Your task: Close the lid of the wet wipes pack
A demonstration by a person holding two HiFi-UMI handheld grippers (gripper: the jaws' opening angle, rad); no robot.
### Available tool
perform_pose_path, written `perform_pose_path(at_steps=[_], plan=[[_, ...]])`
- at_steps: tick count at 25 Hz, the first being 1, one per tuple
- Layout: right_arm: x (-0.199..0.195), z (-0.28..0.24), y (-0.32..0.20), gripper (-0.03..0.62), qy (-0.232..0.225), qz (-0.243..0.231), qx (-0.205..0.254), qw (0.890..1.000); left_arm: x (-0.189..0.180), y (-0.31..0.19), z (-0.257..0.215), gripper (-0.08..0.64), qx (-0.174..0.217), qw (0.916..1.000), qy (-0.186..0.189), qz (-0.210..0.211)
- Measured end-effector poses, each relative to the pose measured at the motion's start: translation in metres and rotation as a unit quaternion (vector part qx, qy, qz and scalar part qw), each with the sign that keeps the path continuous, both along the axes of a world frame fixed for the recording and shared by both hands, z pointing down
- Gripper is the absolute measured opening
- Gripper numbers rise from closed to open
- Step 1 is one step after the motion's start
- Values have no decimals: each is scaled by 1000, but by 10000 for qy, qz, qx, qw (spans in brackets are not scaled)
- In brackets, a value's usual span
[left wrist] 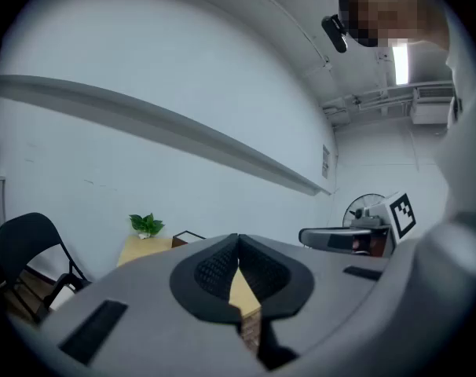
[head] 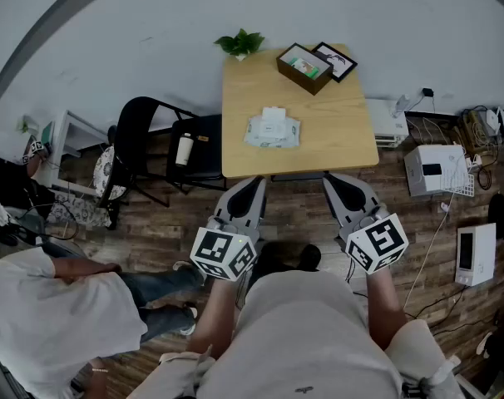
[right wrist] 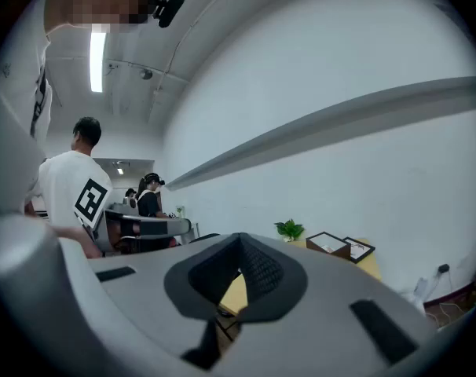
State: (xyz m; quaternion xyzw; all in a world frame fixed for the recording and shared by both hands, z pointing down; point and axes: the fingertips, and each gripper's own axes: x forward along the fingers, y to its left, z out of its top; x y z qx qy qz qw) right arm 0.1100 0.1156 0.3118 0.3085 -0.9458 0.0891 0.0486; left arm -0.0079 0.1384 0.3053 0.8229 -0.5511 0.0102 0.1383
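Wipes pack (head view only)

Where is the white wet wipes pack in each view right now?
Head view: the white wet wipes pack lies near the middle of the light wooden table.
Left gripper view: not in it; only a strip of tabletop shows.
Right gripper view: not in it; again only a little tabletop shows.
Shared landmark: the small green potted plant at the table's far edge.
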Motion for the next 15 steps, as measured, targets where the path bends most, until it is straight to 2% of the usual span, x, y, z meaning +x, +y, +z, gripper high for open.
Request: perform_pose_path(at_steps=[5,9,15], plan=[[3,-2,5,-3,9,-39,39,10000,6,4,3,8,-35,10000,-27,7],[7,6,5,-2,2,-60,-148,9999,11,6,4,8,-66,10000,-44,-48],[17,14,11,-2,-4,-120,-193,9997,21,14,10,8,-142,9997,-102,-170]])
